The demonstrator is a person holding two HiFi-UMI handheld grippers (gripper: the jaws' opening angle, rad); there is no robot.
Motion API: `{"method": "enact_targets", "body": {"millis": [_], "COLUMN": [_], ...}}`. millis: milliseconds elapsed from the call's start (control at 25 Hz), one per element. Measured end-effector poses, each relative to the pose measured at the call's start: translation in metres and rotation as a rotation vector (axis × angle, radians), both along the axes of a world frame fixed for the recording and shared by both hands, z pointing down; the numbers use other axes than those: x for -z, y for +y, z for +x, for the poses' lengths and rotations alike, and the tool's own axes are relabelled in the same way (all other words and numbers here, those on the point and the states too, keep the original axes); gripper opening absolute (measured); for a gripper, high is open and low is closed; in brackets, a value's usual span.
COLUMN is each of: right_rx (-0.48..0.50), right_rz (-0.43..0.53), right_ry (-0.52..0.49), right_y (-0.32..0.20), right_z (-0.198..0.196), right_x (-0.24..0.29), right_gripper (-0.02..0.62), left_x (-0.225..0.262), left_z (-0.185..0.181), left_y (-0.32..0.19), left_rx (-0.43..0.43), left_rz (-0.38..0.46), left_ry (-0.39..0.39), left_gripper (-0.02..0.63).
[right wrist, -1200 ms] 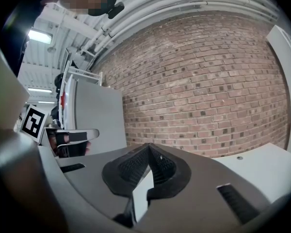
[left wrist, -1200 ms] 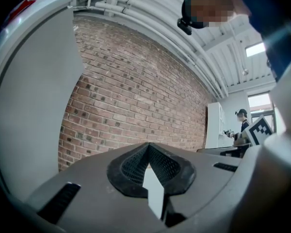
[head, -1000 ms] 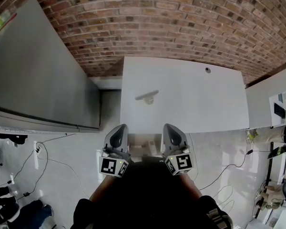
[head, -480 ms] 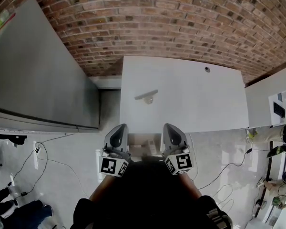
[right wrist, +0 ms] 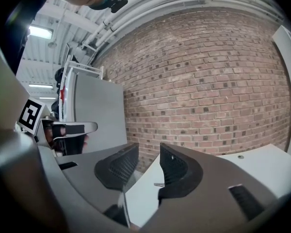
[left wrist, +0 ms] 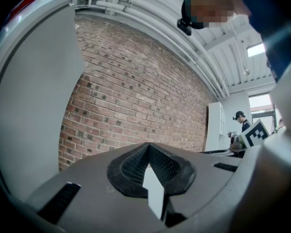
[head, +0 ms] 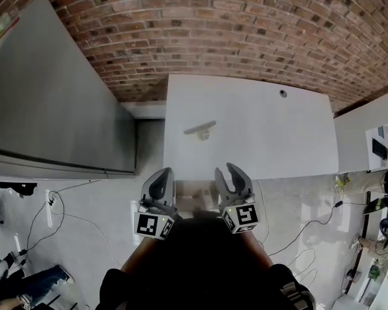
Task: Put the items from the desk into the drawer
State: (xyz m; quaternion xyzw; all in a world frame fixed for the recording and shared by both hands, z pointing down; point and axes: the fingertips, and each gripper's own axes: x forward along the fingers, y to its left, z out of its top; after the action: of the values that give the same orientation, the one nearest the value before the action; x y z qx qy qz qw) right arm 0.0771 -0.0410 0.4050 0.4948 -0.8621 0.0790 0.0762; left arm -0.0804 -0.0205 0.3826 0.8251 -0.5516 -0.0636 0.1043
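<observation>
left gripper [head: 162,179] jaws pressed together, empty; right gripper [head: 227,174] beside it, ribbed black pads parted on nothing. both sit just short of the smooth white desk's [head: 278,141] near edge. a small flat grey item [head: 200,130] lies mid-desk, bare top around it; rough brick wall [head: 213,31] behind.

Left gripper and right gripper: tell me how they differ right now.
Jaws: the left gripper has its jaws pressed together, while the right gripper has them apart.
Between the jaws: the left gripper shows nothing there, while the right gripper's gap frames the white desk and a small item lying on it, well ahead of the jaws.
Shared: both are empty and sit side by side at the desk's near edge.
</observation>
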Motion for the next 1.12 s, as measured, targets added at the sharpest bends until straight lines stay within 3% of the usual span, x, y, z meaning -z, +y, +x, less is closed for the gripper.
{"method": "enact_targets", "body": {"millis": [440, 800, 1120], "right_rx": [0.015, 0.027, 0.039], "right_rz": [-0.091, -0.241, -0.381], "right_ry": [0.037, 0.073, 0.175], "right_y": [-0.030, -0.083, -0.124], "right_z": [-0.004, -0.012, -0.024], "right_x": [-0.044, -0.125, -0.218], "right_gripper": [0.172, 0.209, 0.230], "left_x": [-0.002, -0.008, -0.015], "left_z": [-0.006, -0.013, -0.023], "left_y": [-0.008, -0.018, -0.025], "left_rx": [0.020, 0.050, 0.088], "left_rz": [-0.026, -0.060, -0.092], "left_ry": [0.008, -0.002, -0.007], "left_gripper": [0.003, 0.003, 0.003]}}
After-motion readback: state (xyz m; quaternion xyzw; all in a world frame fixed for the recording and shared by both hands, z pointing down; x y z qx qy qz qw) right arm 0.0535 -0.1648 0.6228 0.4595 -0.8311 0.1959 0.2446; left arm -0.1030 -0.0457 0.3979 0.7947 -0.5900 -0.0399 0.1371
